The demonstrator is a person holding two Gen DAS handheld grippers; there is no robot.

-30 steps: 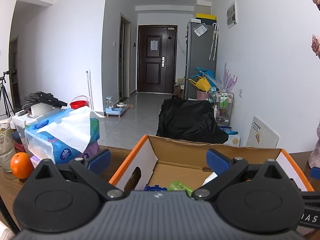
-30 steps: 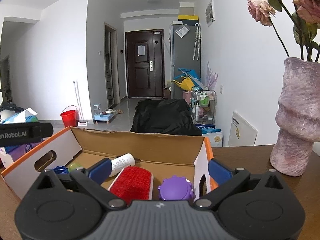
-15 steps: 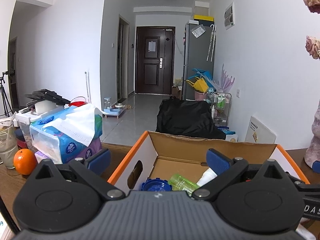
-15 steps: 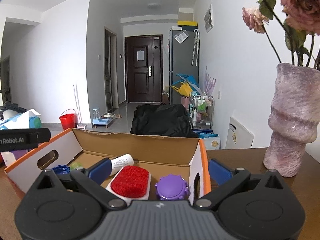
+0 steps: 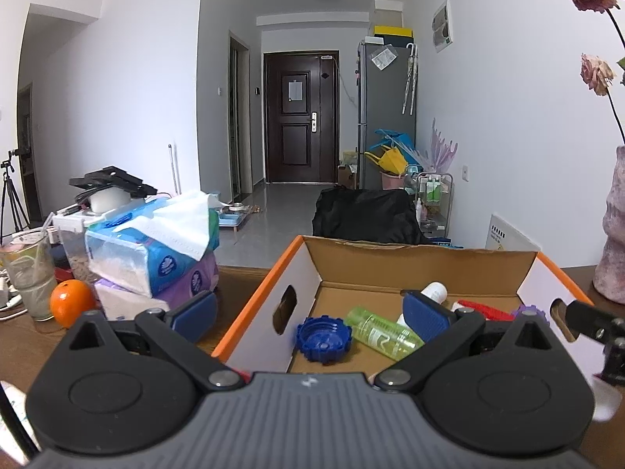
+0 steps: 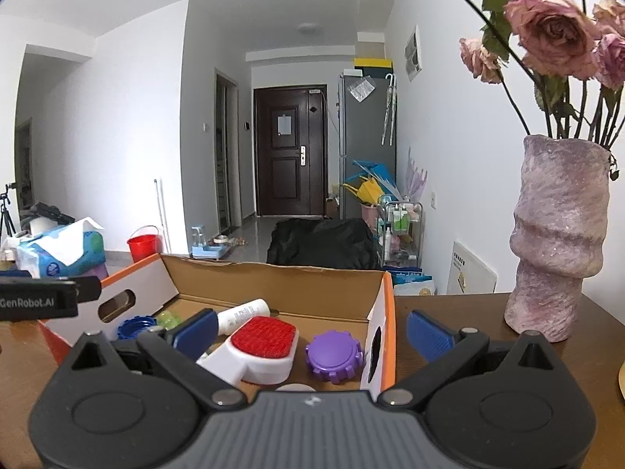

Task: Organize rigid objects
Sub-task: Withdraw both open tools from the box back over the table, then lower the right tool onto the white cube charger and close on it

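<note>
An open cardboard box [image 5: 308,273] with orange edges stands on the wooden table. It holds a blue lid [image 5: 322,338], a green bottle [image 5: 381,332], a white tube [image 6: 244,314], a red-faced brush [image 6: 261,342] and a purple lid [image 6: 334,355]. My left gripper [image 5: 310,314] is open and empty, straddling the box's left wall. My right gripper [image 6: 310,328] is open and empty, straddling the box's right wall [image 6: 381,336].
Tissue packs [image 5: 156,250], an orange [image 5: 70,303] and a glass [image 5: 29,269] stand left of the box. A pink vase [image 6: 558,242] with dried roses stands at the right. A yellow plate rim [image 6: 621,383] shows at the far right edge.
Both grippers have risen and tilted down, so more of the box's inside shows. Both stay open and empty.
</note>
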